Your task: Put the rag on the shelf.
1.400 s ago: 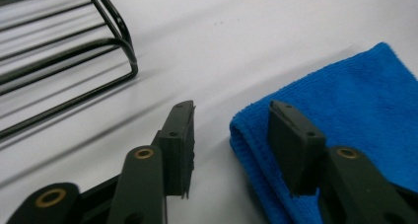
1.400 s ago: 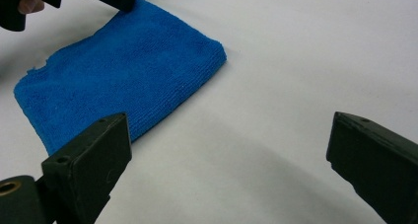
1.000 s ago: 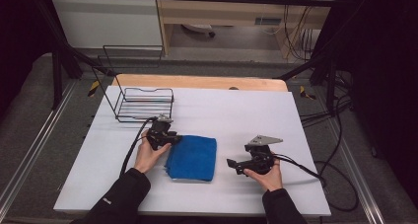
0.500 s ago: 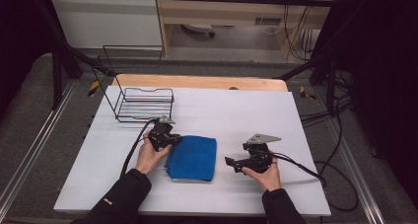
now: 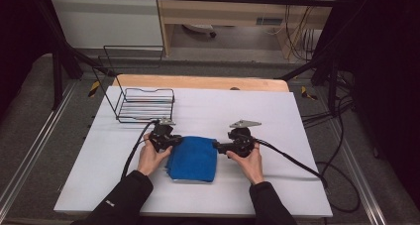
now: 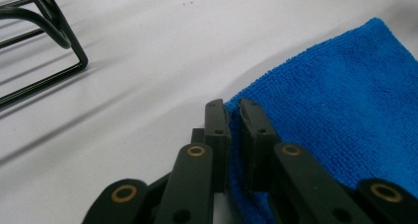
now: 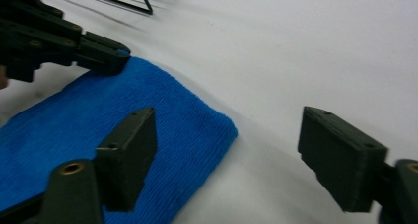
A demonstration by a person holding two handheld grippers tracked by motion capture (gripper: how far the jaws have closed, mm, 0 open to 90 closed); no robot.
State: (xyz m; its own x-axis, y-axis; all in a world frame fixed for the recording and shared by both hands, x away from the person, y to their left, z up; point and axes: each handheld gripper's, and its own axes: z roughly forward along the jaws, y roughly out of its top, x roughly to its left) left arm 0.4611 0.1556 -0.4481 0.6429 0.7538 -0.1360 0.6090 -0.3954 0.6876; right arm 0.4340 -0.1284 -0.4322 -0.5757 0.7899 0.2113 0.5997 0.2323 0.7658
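A folded blue cloth (image 5: 193, 159) lies flat on the white table (image 5: 277, 111). My left gripper (image 5: 171, 141) is at its far left corner, shut on the cloth's edge (image 6: 335, 100); in the left gripper view my left gripper (image 6: 235, 110) has blue fabric pinched between the pads. My right gripper (image 5: 218, 146) is at the far right corner. Its jaws have just been closing, but my right gripper (image 7: 229, 123) still stands open, with the cloth's corner (image 7: 197, 115) between the pads and untouched. The left gripper (image 7: 103, 54) also appears in the right gripper view.
A black wire rack (image 5: 143, 103) stands at the table's far left, just beyond my left hand, and its black wire rack corner (image 6: 49, 46) shows in the left gripper view. Cables trail from both grippers across the table. A wooden strip (image 5: 198, 81) edges the far side.
My right hand has slid left up to the cloth's far right corner, and its jaws have narrowed. The left hand has stayed at the far left corner.
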